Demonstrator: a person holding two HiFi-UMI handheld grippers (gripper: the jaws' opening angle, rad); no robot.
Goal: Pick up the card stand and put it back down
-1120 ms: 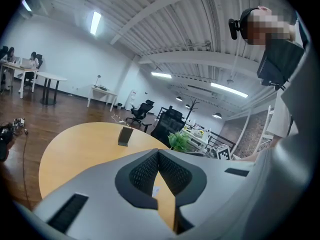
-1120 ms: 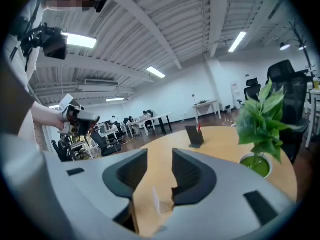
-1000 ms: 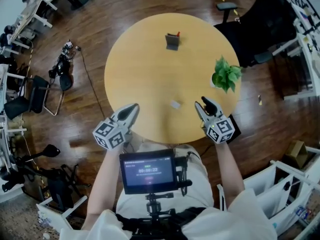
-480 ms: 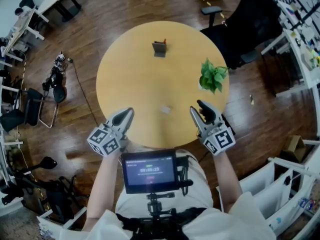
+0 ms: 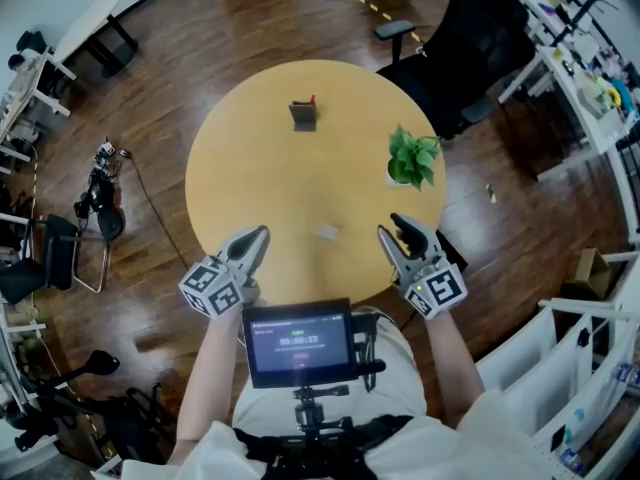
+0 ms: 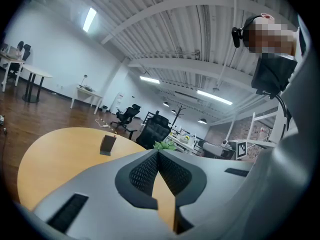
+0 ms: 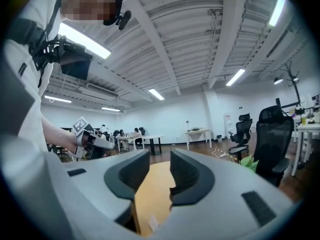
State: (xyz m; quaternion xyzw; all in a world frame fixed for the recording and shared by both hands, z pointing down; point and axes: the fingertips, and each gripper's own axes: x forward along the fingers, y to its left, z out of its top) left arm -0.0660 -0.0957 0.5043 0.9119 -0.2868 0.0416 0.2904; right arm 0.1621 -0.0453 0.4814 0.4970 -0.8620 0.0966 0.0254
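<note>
- Looking down through the head view, I see the round yellow desk with the card stand upright on its far side, well apart from both tongs.
- Nothing touches the card stand; a small red tip shows at its upper right.
- A potted plant stands near the desk's right edge. A small pale scrap lies on the near part, between the two tongs.
- The left tongs hang over the desk's near left rim, marker cube toward me.
- In the left gripper view the left tongs have their tips pressed together and pinch nothing. The card stand sits far off to the left of them on the desk, and plant leaves peek just over the tips.
- The right tongs hang over the near right rim.
- In the right gripper view the right tongs are spread. Their jaws have just been closing, with nothing between them, only bare desk and the scrap below the gap.
- The left tongs also show at the left of that view.
- A monitor sits on the chest rig, and a black office chair stands beyond the desk's far right.
</note>
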